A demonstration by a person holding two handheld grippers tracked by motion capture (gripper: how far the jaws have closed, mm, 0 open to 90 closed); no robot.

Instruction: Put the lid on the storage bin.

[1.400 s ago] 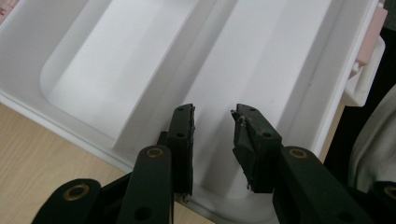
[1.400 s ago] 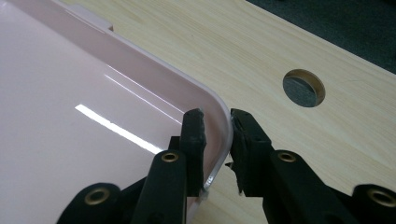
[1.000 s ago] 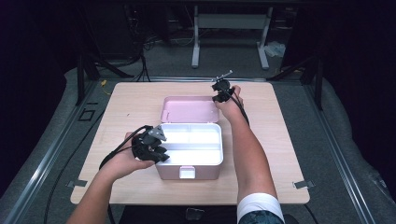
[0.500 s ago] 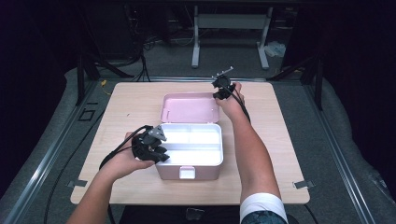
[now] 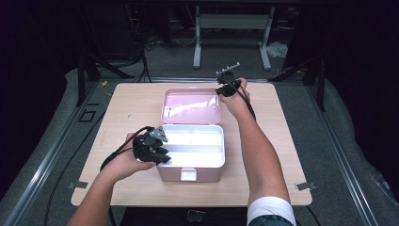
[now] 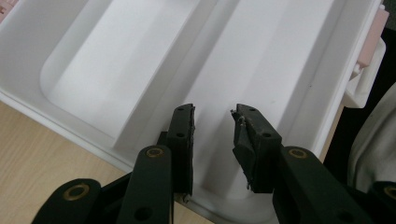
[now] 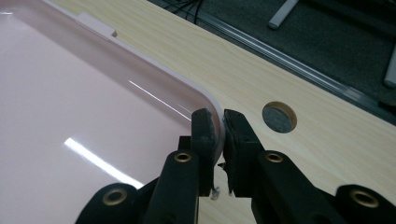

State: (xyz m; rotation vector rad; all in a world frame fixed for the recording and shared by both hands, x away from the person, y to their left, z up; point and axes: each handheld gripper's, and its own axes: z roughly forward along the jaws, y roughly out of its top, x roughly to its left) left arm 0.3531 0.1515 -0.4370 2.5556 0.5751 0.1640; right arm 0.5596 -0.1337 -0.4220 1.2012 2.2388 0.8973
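both grippers on box | right gripper (image 7: 218, 122) pinches pink lid (image 5: 192, 106) far corner rim, jaws just closing | left gripper (image 6: 213, 122) parted over white tray (image 6: 261, 60), likely steadying

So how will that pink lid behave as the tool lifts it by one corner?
The pink lid looks like thin, glossy moulded plastic, so probably light and stiff, perhaps flexing slightly. The right tool pinches only its rim corner, so it could slip. It should swing on its hinge rather than lift free.
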